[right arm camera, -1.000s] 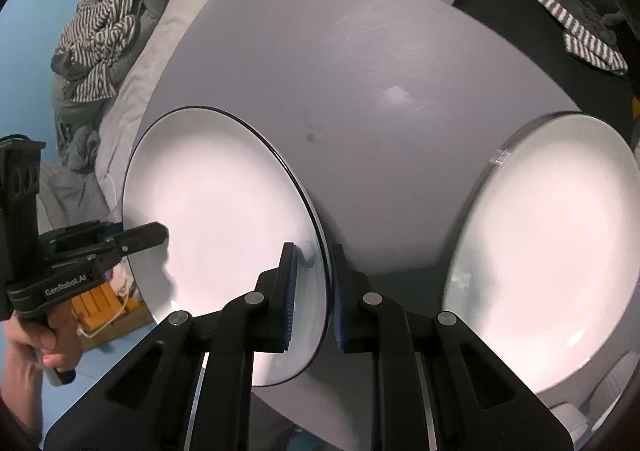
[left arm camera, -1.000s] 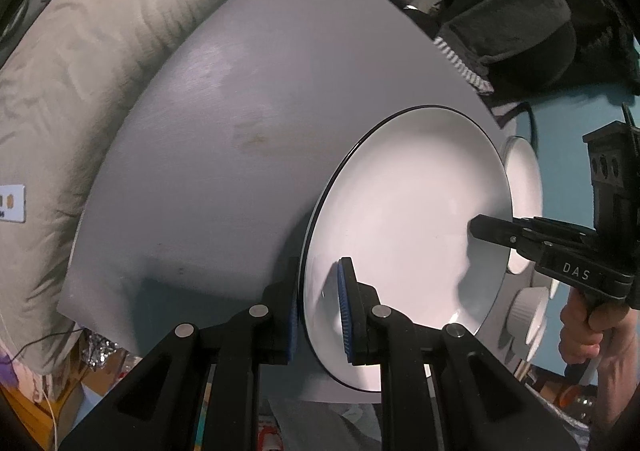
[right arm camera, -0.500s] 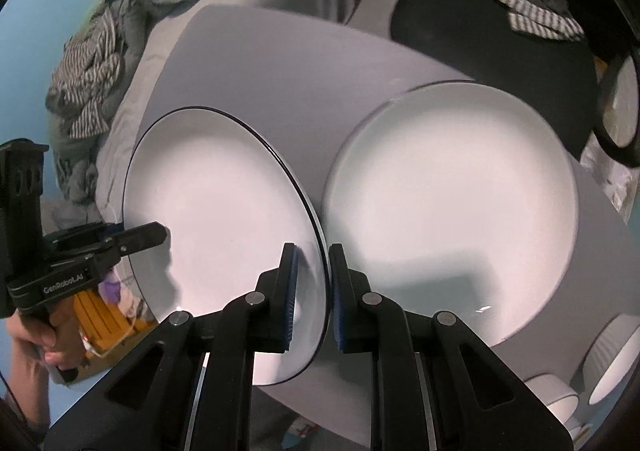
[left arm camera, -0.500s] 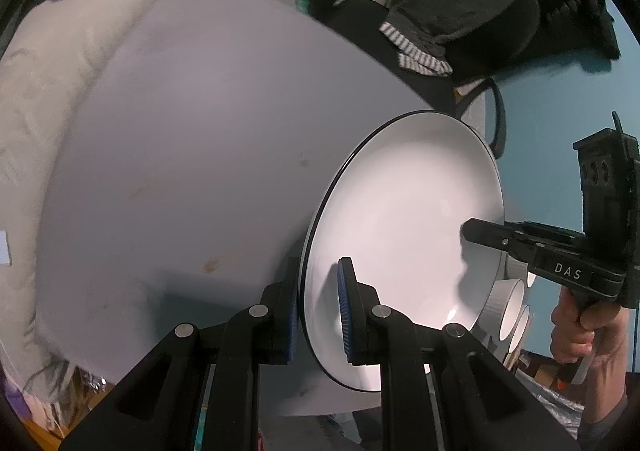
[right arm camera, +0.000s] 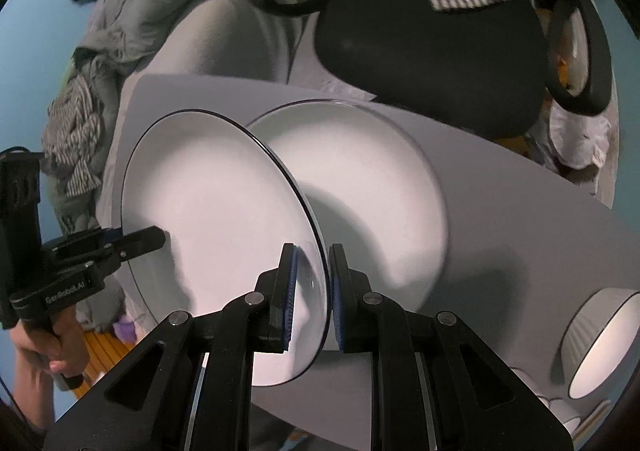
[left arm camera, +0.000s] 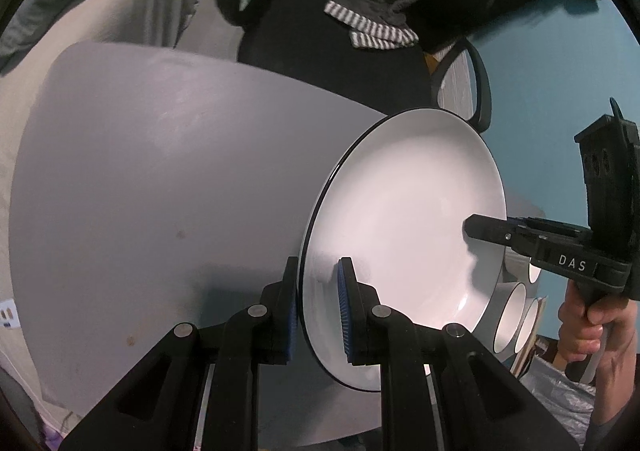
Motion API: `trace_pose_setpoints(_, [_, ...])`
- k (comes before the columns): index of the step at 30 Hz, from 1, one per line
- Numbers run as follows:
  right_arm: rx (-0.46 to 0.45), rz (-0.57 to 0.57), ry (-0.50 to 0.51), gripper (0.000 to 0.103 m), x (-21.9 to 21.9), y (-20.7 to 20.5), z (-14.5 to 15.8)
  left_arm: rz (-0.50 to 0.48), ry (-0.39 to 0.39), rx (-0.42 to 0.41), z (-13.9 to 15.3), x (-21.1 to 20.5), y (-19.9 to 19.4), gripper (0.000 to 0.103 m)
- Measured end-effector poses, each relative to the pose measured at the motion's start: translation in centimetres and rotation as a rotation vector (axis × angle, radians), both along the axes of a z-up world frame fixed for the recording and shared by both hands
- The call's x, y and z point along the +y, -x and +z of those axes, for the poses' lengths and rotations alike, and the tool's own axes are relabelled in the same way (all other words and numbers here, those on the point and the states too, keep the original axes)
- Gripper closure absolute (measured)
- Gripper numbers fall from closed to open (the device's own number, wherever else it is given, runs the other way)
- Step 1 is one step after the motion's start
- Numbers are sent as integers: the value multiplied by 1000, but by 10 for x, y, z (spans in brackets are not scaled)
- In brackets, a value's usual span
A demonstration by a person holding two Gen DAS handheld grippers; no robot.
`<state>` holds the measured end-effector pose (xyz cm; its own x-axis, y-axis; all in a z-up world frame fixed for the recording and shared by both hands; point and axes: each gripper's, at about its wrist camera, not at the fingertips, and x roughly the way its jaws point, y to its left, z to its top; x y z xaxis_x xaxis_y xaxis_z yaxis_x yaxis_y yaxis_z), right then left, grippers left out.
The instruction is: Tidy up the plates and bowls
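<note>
We have both sets of jaws clenched on one plate (left arm camera: 404,219), each pinching an opposite edge of its rim, so it hangs between our left gripper (left arm camera: 318,309) and right gripper (right arm camera: 310,299), lifted off the counter (left arm camera: 160,191). From the right jaws, the second plate (right arm camera: 360,187) lies flat on the counter just ahead and to the right, partly behind the held one. We judge the coming move turns on that: the held plate must travel toward the right jaws' side to sit over it, so the right hand (left arm camera: 588,315) leads. Further right stand bowls (right arm camera: 600,339). The right gripper reads "DAS"; the left one reads "GenRobot.AI".
</note>
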<state>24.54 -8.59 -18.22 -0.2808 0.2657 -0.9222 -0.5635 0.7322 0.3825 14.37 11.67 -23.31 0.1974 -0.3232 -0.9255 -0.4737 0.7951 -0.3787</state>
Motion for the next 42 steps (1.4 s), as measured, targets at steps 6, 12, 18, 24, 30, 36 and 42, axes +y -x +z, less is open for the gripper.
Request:
trace_pose_setpoints(6, [26, -36, 13, 86, -16, -17, -13, -27, -7, 36, -10, -11, -23, 87])
trace_pose_setpoints(12, [42, -43, 25, 86, -18, -23, -22, -28, -20, 54, -11, -16, -27, 87])
trace_pose_setpoints(18, [52, -44, 37, 86, -17, -29, -28, -43, -48, 82, -14, -24, -34, 87])
trace_pose_setpoints(24, [52, -57, 52, 85, -18, -29, -31, -64, -64, 101, -17, -29, -40, 85])
trace_pose_setpoints(30, [30, -52, 81, 83, -16, -26, -29, -82, -87, 106, -18, -34, -44, 80])
trace_pose_setpoints(36, [16, -68, 115, 70, -12, -20, -27, -138, -165, 106, -16, -48, -49, 65])
trace_pose_setpoints(42, [-27, -82, 164, 62, -5, -14, -25, -132, -188, 81, -5, -47, -44, 50])
